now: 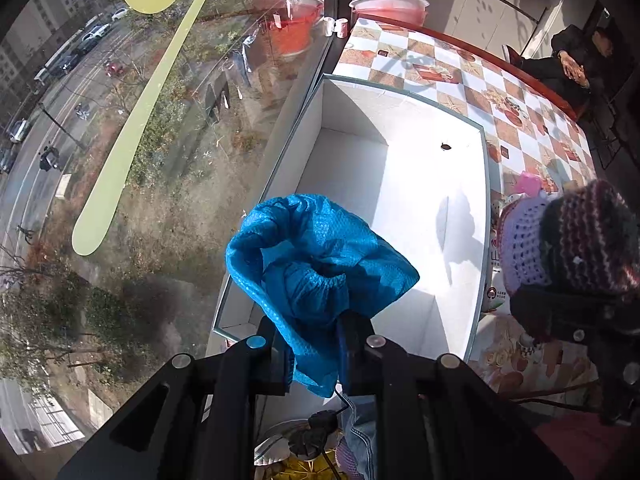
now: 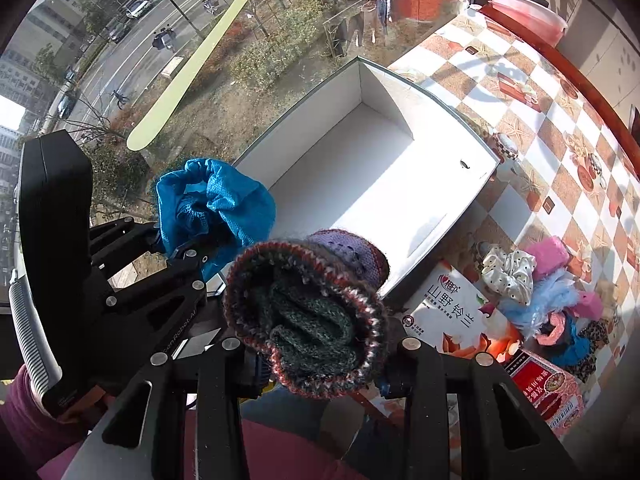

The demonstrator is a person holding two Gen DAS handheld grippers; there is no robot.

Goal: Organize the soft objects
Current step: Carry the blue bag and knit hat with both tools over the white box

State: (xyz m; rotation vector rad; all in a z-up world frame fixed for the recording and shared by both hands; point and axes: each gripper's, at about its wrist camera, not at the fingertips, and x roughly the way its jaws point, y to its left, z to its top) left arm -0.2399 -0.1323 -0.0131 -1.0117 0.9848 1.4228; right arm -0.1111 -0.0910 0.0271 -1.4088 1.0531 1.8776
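Note:
My left gripper (image 1: 314, 330) is shut on a blue elastic-edged cover (image 1: 316, 256) and holds it above the near end of an open white box (image 1: 400, 184). The blue cover also shows in the right wrist view (image 2: 216, 208), at the box's near left corner. My right gripper (image 2: 320, 360) is shut on a striped knitted hat (image 2: 312, 316) with a purple crochet part, held just in front of the box (image 2: 360, 168). The hat shows at the right edge of the left wrist view (image 1: 568, 240). The box is empty inside.
The box stands on a checkered tablecloth (image 2: 540, 92) beside a large window (image 1: 120, 160). A pile of soft items (image 2: 552, 304) with a dotted scrunchie (image 2: 508, 272) lies to the right, by two printed cartons (image 2: 456, 312). A red basin (image 1: 390, 8) stands at the far end. A person (image 1: 576, 64) sits at the far right.

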